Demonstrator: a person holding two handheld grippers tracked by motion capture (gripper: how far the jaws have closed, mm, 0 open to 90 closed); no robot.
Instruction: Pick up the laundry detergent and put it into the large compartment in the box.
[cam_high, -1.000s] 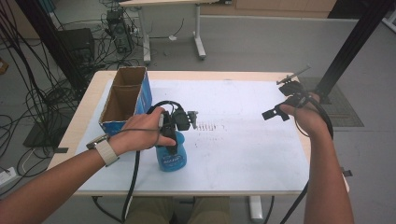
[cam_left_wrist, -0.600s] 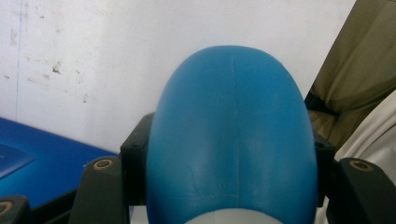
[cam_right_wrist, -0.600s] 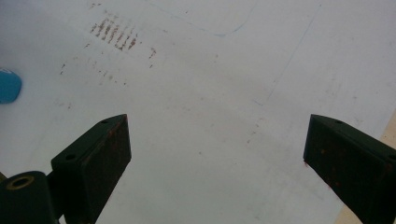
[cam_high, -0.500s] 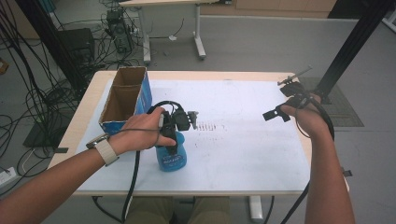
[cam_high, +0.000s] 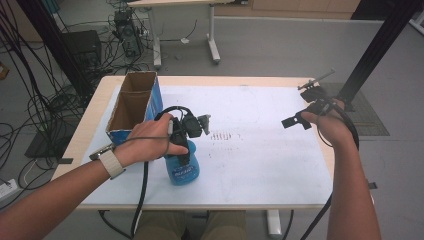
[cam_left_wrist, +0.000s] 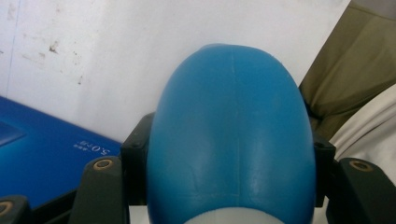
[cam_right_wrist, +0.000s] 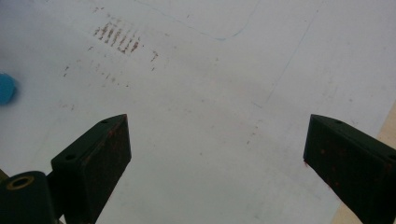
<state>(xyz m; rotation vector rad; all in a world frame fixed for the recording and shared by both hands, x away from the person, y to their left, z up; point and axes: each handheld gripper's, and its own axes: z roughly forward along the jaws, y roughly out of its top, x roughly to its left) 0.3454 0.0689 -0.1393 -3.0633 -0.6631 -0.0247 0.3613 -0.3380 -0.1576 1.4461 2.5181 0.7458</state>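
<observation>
A blue bottle (cam_high: 182, 167) stands upright on the white table sheet (cam_high: 260, 155) near the front left. My left gripper (cam_high: 181, 146) comes down over its top and is shut on it. In the left gripper view the bottle's rounded blue body (cam_left_wrist: 232, 140) sits between the two black jaws. My right gripper (cam_high: 296, 121) is held above the table's right side, open, with nothing between its jaws. In the right gripper view my right gripper (cam_right_wrist: 215, 149) looks down on bare white sheet, and a sliver of the blue bottle (cam_right_wrist: 6, 88) shows at the left edge.
An open cardboard box with blue sides (cam_high: 131, 106) stands at the table's left, just behind the bottle. Rust-coloured marks (cam_high: 225, 135) stain the sheet's middle. Cables and a second table (cam_high: 175, 10) lie beyond the far edge. A black post (cam_high: 380, 45) rises at the right.
</observation>
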